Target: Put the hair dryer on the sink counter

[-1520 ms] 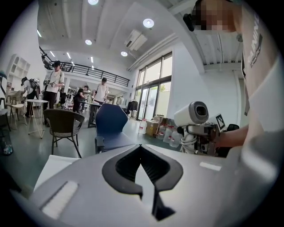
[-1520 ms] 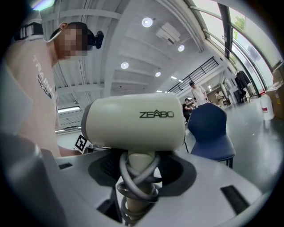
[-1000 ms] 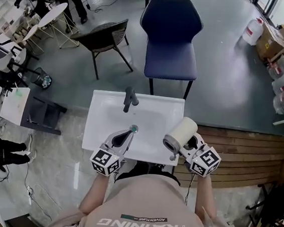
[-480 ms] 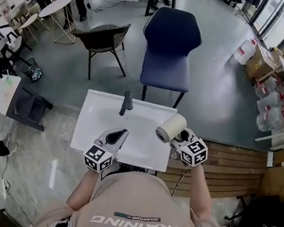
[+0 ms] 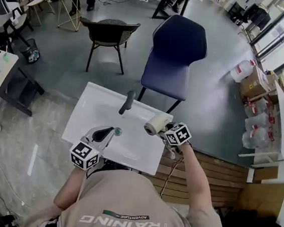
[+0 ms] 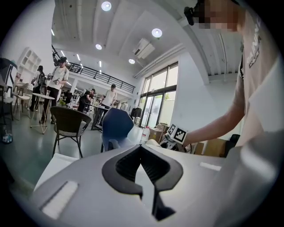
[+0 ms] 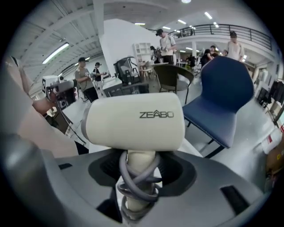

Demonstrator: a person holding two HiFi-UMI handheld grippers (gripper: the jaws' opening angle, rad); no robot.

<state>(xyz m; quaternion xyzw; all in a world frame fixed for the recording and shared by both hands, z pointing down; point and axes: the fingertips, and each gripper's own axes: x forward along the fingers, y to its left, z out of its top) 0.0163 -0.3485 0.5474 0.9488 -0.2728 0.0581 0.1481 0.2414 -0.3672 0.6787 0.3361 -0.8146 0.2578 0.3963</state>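
The cream, tube-shaped hair dryer [image 7: 135,119] is held by its handle in the right gripper [image 7: 137,184]; the jaws are pinched tight on the handle, and a grey cord [image 7: 133,175] is wound round the handle just where it is squeezed. In the head view the hair dryer [image 5: 157,123] is seen over the right side of the white, flat sink counter [image 5: 127,157], close to its right edge; the right gripper [image 5: 168,141] is just behind it. Whether the dryer is touching the counter cannot be told; the job is judged to be nearly done, but the dryer is not let go yet.

The left gripper [image 5: 107,132] is held over the bowl of the sink, near the small round drain [image 5: 117,131]; its jaws are pressed together and nothing is held between them. A dark bent tap [image 5: 127,102] is seen at the back of the counter, a little to the left of the dryer.

Some things could go wrong from here. The dryer's body is round, so it could be sent rolling if it is put down on its side; off the near right edge it could fall to the floor, or it could slide down into the bowl. The cord loops could be caught on a jaw when the jaws are opened; the dryer could then be dragged along. If it is let go from too high, it could be knocked hard.
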